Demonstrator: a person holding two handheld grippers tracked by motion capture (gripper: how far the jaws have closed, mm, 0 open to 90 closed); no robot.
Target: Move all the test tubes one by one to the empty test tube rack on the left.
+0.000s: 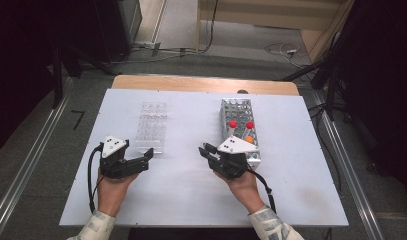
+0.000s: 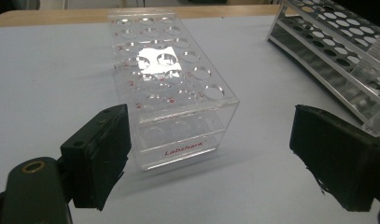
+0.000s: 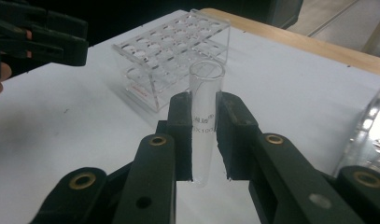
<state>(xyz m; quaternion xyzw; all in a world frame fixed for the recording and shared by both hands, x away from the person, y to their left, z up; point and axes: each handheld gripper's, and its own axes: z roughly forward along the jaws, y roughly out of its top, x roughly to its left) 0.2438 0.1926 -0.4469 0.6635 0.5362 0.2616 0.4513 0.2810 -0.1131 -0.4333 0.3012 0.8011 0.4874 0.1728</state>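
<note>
The right gripper point(image 3: 204, 135) pinches a glass tube point(image 3: 204, 116) to carry it; the left gripper point(image 2: 208, 154) waits wide by the clear rack point(image 2: 171, 93), mid-tabletop.

On the surface point(image 1: 181, 200) the acrylic tube rack point(image 1: 152, 127) sits left, the metal tube rack point(image 1: 239, 127) well apart to its right. My left hand-held gripper point(image 1: 147, 159) is just in front of the acrylic one; my right hand-held gripper point(image 1: 207, 152), with a glass test tube point(image 3: 205, 121) between its jaws, sits just beside the metal rack's near end.
</note>
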